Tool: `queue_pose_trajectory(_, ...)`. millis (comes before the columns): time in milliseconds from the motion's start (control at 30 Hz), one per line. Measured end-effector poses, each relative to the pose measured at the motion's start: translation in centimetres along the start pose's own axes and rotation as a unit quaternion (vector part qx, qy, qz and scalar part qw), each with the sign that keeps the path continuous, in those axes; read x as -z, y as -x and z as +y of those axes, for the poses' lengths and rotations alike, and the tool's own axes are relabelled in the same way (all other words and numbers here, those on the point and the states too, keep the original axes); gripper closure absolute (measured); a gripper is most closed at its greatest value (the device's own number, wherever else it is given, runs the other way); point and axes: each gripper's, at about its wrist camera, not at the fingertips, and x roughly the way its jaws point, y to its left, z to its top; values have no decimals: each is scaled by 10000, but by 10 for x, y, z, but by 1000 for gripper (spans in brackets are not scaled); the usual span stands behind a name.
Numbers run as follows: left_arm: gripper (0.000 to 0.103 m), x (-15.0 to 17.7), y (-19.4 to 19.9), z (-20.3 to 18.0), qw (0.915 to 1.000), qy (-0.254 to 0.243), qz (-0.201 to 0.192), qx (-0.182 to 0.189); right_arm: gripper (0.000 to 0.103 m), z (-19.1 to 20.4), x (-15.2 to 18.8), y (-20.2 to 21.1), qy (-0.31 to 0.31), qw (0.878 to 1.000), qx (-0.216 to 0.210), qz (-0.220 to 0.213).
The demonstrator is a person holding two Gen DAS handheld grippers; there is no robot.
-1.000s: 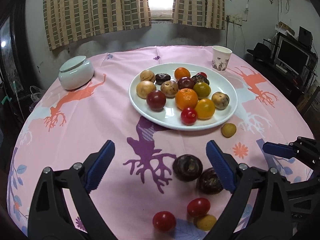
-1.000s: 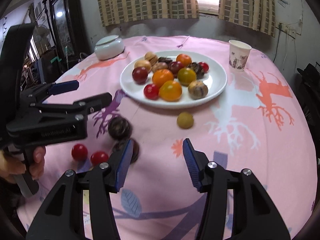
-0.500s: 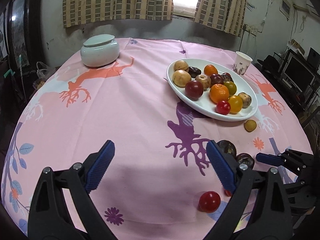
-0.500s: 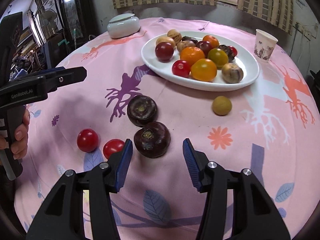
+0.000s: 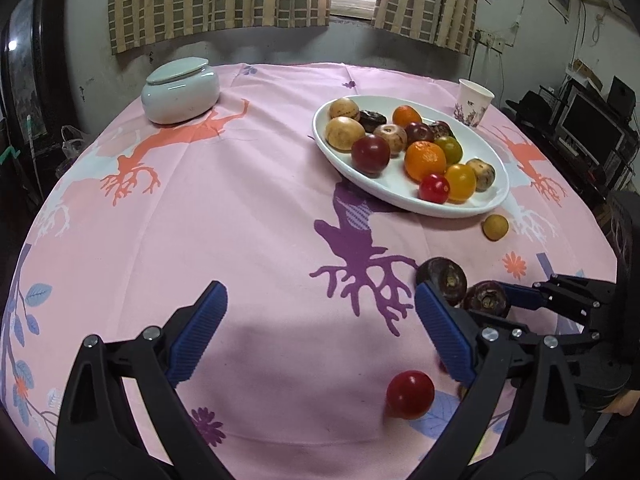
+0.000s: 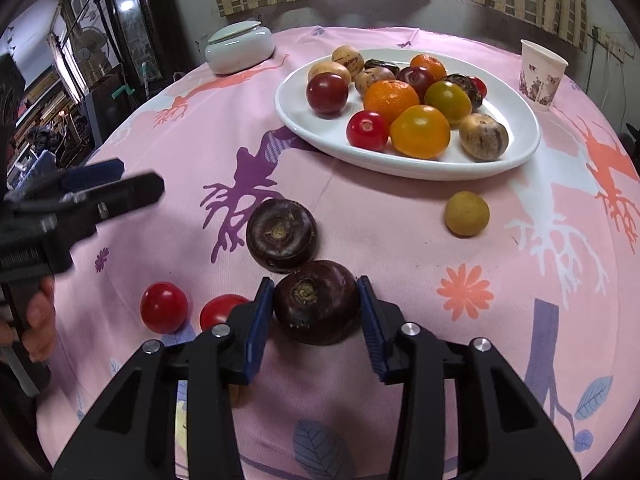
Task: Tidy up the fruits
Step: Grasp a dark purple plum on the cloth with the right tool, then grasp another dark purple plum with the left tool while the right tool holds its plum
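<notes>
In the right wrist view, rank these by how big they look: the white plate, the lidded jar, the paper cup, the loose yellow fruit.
1. white plate
2. lidded jar
3. paper cup
4. yellow fruit
Jar and cup sit farther back, so true sizes are unsure.

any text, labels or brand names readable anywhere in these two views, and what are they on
No legible text in either view.
paper cup: a purplish printed pattern, no words to make out.
left claw: its body is motion-blurred in the right wrist view; any marking on it is unreadable.
lidded ceramic jar: plain, no label.
white plate and pink tablecloth: only deer and flower prints, no writing.
</notes>
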Motion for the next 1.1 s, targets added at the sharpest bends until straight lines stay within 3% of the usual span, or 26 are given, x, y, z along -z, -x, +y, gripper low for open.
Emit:
queue_pose_trajectory(333, 6, 8, 0, -35, 9985, -530, 10, 125, 61, -36, 7, 33, -488, 9983, 62, -307)
queue_pose_trajectory(467, 6, 5, -5, -40, 9982, -470, 104, 347, 61, -43, 14, 44, -548, 9977, 51, -402)
queue_pose_trajectory(800, 8, -5, -39, -65, 9970, -423, 496, 426, 61, -47, 17, 58, -518, 9970, -15, -566)
queue_pose_trajectory(867, 13, -5, -44, -74, 9962, -563, 524, 404, 61, -49, 17, 59, -536, 9969, 13, -571)
queue_pose_trajectory(1000, 42, -1, -59, -82, 9941, -728, 748, 307, 61, -57, 16, 63, -652, 9959, 50, -629)
queue_pose_trajectory(1100, 53, 0, -56, -85, 9941, -824, 625, 332, 61, -62, 16, 64, -709, 9955, 89, -627)
